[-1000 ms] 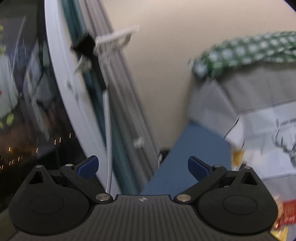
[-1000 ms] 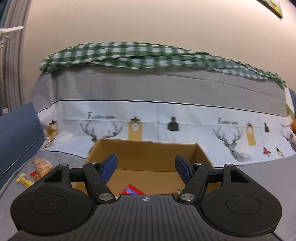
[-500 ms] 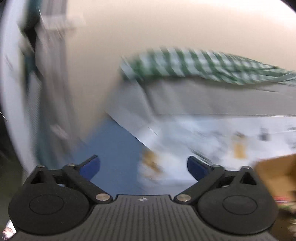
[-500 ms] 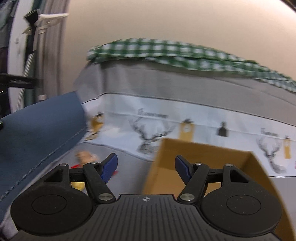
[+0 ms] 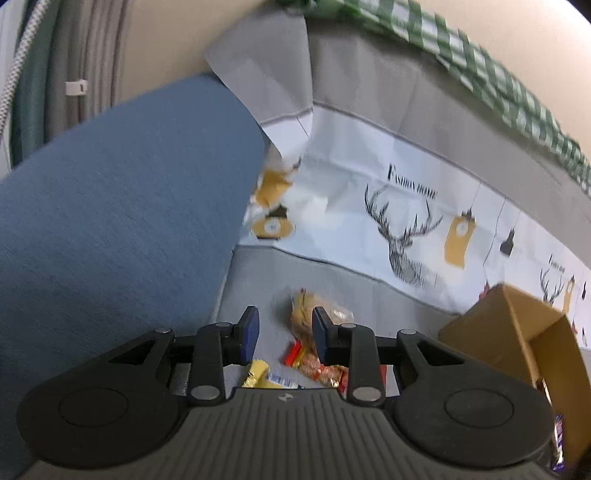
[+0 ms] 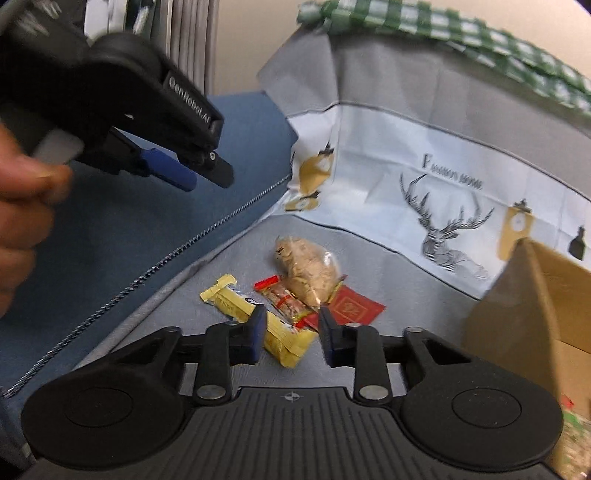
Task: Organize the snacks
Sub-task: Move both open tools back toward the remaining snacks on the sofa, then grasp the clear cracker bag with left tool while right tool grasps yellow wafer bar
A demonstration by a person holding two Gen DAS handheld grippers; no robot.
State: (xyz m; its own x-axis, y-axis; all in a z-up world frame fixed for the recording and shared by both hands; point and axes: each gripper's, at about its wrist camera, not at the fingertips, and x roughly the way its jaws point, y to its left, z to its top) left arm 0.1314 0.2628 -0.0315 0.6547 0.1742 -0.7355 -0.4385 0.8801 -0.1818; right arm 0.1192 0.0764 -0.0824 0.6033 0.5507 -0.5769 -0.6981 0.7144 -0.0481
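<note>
My right gripper [image 6: 290, 334] hangs over the snack pile on the grey sheet [image 6: 388, 280], its blue pads parted with nothing between them, narrower than the wide spread they kept a second ago when they faced the cardboard box [image 6: 535, 306]; that box has slid to the right edge of the view. Nearest the pads lies the yellow bar wrapper [image 6: 236, 301], just beside it the red-and-clear candy stick [image 6: 282, 297], then the flat red packet [image 6: 352, 306], and behind those the clear bag of pale crumbly snack [image 6: 308, 264], its lower end touching the red packet. My left gripper [image 5: 284, 334], which a second ago pointed at the window and curtain and half a second ago was mid-swing in a blur, has now come round to the same pile, pads apart and empty, closer together than before; between them the clear bag [image 5: 306, 314] shows, with the yellow wrapper [image 5: 258, 373] and an orange-red wrapper [image 5: 317, 367] nearer the tool. From the right camera the left gripper [image 6: 173, 173] floats up and left of the pile above the blue cushion [image 6: 155, 221], my left hand [image 6: 22, 218] around its handle. Beyond the pile rises the deer-print cloth [image 6: 443, 177], topped by a green checked cover [image 6: 424, 22].
</note>
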